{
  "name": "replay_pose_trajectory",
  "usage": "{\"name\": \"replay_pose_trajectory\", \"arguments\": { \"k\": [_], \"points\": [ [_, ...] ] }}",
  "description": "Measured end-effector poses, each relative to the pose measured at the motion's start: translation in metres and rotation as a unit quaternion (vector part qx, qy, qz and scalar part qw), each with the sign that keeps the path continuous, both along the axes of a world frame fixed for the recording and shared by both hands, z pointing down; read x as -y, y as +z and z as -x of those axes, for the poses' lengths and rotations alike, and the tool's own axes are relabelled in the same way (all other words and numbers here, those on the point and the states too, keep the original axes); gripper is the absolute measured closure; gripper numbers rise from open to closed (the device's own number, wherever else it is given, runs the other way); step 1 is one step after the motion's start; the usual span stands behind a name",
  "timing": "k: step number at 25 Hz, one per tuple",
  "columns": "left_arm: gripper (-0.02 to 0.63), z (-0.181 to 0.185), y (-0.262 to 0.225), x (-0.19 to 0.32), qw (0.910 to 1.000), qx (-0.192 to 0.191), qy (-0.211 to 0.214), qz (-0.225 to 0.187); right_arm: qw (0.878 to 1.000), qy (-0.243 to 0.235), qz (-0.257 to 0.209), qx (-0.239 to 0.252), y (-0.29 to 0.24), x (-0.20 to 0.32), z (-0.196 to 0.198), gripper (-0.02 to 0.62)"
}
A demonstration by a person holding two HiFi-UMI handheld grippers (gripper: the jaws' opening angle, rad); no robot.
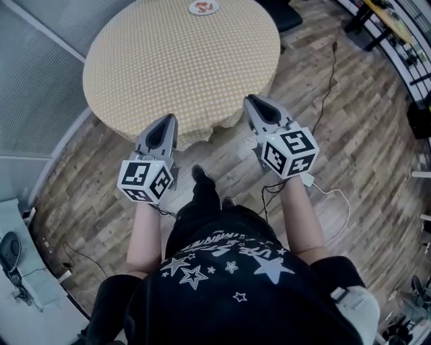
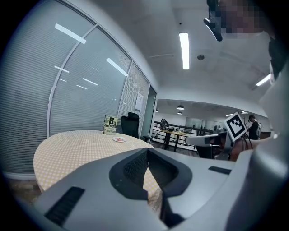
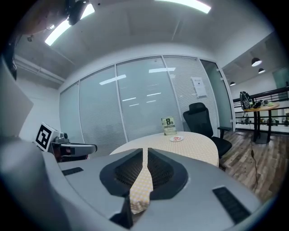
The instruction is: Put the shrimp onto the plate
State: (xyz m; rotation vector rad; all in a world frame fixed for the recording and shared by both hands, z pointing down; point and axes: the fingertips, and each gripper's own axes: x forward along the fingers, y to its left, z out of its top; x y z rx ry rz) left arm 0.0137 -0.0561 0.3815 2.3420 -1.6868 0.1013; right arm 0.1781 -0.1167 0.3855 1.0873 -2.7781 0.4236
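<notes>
A round table with a yellow checked cloth point(image 1: 155, 60) stands in front of me. At its far edge is a small white plate point(image 1: 203, 7) with something orange-pink on it; whether that is the shrimp is too small to tell. The same plate point(image 2: 119, 139) point(image 3: 176, 139) shows far off in both gripper views. My left gripper point(image 1: 168, 118) point(image 2: 145, 151) hovers at the table's near edge, shut and empty. My right gripper point(image 1: 250, 99) point(image 3: 144, 151) hangs beside it at the near right edge, also shut with nothing in it.
A green-and-white card point(image 3: 168, 126) stands behind the plate, and a black office chair point(image 3: 201, 119) sits at the table's far side. Cables point(image 1: 330, 87) trail over the wooden floor on the right. A glass wall with blinds point(image 1: 34, 74) curves round the left.
</notes>
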Motion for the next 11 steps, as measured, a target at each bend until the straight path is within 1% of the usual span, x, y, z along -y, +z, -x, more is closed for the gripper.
{"name": "replay_pose_trajectory", "arguments": {
  "k": [2,6,11],
  "points": [
    [0.604,-0.013,-0.001,-0.016,1.0,0.002,-0.004,0.0,1.0,-0.01,-0.001,0.003,0.0,-0.015,-0.009,0.546],
    [0.604,-0.027,0.003,-0.047,0.9998,0.007,-0.015,0.012,0.999,-0.033,0.012,0.003,0.009,-0.043,-0.013,0.549],
    [0.604,-0.054,-0.001,-0.065,0.9997,0.015,-0.017,0.009,0.999,-0.048,0.006,0.005,0.006,-0.065,-0.034,0.551]
  ]
}}
